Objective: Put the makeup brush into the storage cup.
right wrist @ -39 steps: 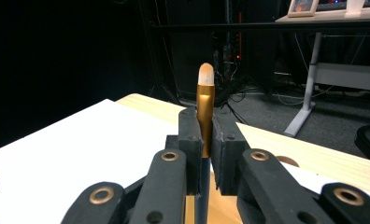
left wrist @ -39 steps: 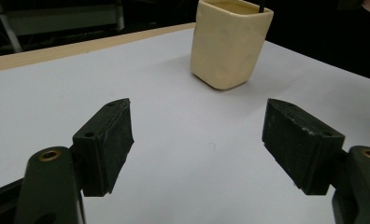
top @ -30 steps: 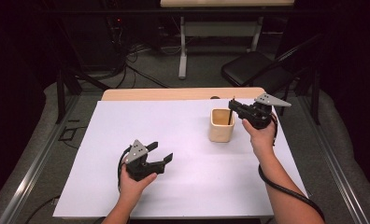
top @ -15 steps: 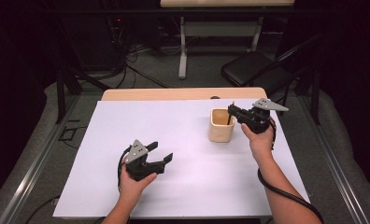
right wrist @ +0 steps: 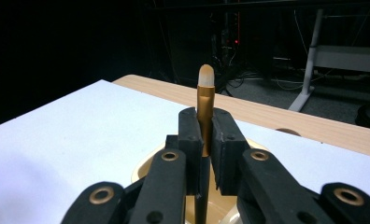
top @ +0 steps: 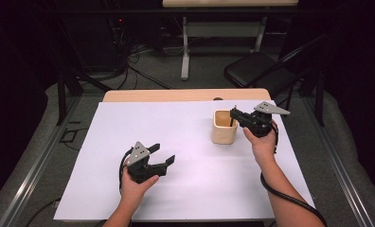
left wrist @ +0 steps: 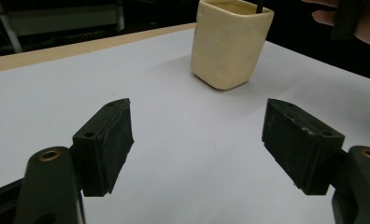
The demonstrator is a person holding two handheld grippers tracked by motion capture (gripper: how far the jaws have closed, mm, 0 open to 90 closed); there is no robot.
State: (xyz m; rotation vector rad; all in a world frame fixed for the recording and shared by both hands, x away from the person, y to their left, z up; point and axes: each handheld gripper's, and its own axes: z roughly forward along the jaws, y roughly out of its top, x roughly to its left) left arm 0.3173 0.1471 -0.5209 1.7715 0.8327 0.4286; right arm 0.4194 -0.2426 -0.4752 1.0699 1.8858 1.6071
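Observation:
A cream cup (top: 223, 127) stands on the white sheet at the right of the table; in the left gripper view the cup (left wrist: 230, 44) is ahead and to the right. My right gripper (top: 234, 115) hovers at the cup's right rim, shut on a thin brush (right wrist: 205, 93) with a gold ferrule and pale bristles pointing up. The brush's black handle (left wrist: 258, 5) dips into the cup, whose rim (right wrist: 143, 170) lies below the right gripper (right wrist: 205, 126). My left gripper (top: 163, 153) rests near the front left, open, with bare sheet between the fingers of the gripper (left wrist: 199, 140).
The white sheet (top: 176, 142) covers most of a wooden table, whose bare strip (top: 176, 96) runs along the far edge. A black chair (top: 256, 71) and a table leg (top: 185, 52) stand on the floor behind. Cables trail from both grippers.
The right hand has shifted slightly toward the near side with the brush still in its jaws. The left hand has not moved.

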